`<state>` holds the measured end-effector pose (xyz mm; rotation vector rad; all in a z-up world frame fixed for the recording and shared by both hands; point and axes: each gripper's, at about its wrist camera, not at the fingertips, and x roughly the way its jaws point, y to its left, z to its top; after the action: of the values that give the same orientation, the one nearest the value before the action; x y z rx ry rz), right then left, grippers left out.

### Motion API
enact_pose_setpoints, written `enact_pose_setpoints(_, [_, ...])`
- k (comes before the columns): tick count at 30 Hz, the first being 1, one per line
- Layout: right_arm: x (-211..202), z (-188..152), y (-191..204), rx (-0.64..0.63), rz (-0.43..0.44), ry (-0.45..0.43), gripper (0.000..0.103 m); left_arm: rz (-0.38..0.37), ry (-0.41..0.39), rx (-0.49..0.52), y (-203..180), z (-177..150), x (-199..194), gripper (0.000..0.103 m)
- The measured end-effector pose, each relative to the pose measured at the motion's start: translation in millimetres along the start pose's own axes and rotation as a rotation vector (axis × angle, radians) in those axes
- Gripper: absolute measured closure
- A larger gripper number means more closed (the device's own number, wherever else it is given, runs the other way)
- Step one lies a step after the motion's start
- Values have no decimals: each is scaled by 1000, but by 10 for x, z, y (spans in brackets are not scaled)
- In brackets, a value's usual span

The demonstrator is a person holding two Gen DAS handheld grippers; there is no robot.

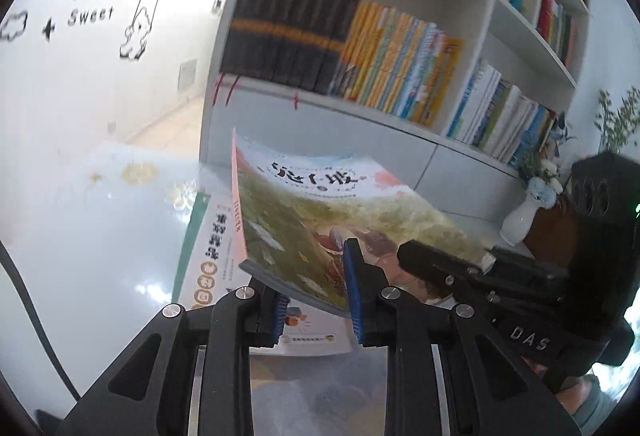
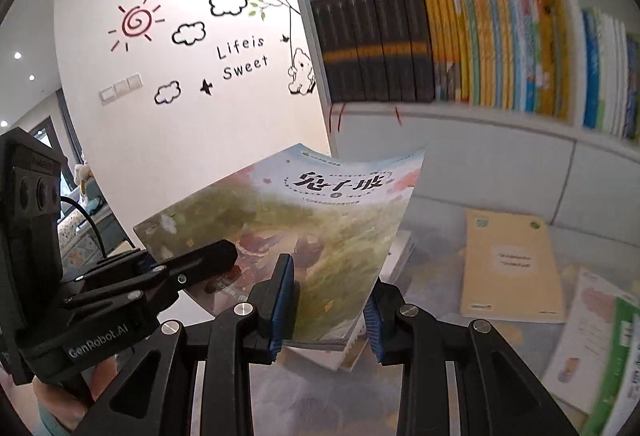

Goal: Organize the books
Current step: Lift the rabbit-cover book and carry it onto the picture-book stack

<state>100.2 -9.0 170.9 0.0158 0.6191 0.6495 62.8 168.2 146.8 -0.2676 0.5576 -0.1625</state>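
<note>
A picture book (image 1: 304,212) with a green meadow cover and a black title hangs tilted above the table, held by both grippers. My left gripper (image 1: 316,300) is shut on its near edge, blue pads on either side of the pages. My right gripper (image 1: 416,260) bites the same book from the right. In the right wrist view the book (image 2: 320,220) sits between the right gripper's (image 2: 328,312) blue pads, and the left gripper (image 2: 220,256) clamps its left edge. A white bookshelf (image 2: 460,116) with upright books stands just behind.
A green-and-white book (image 1: 212,256) lies on the glossy table (image 1: 100,236) under the held one. A yellow book (image 2: 508,264) and white and green books (image 2: 592,348) lie to the right. Black volumes (image 1: 288,28) fill the shelf's left end. A white vase of flowers (image 1: 520,220) stands nearby.
</note>
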Motion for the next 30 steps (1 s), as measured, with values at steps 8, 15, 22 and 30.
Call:
enact_pose_setpoints(8, [611, -268, -72, 4, -21, 69, 72, 16, 76, -50, 343, -295, 369, 80])
enact_pose_setpoints(15, [921, -374, -177, 95, 41, 165, 71, 87, 166, -86, 480, -364, 483, 80])
enact_pose_setpoints(22, [1025, -507, -136, 102, 34, 252, 68, 187, 233, -72, 443, -452, 488, 77])
enact_pose_setpoints(30, [986, -579, -170, 108, 19, 308, 44, 279, 287, -31, 377, -510, 273, 73])
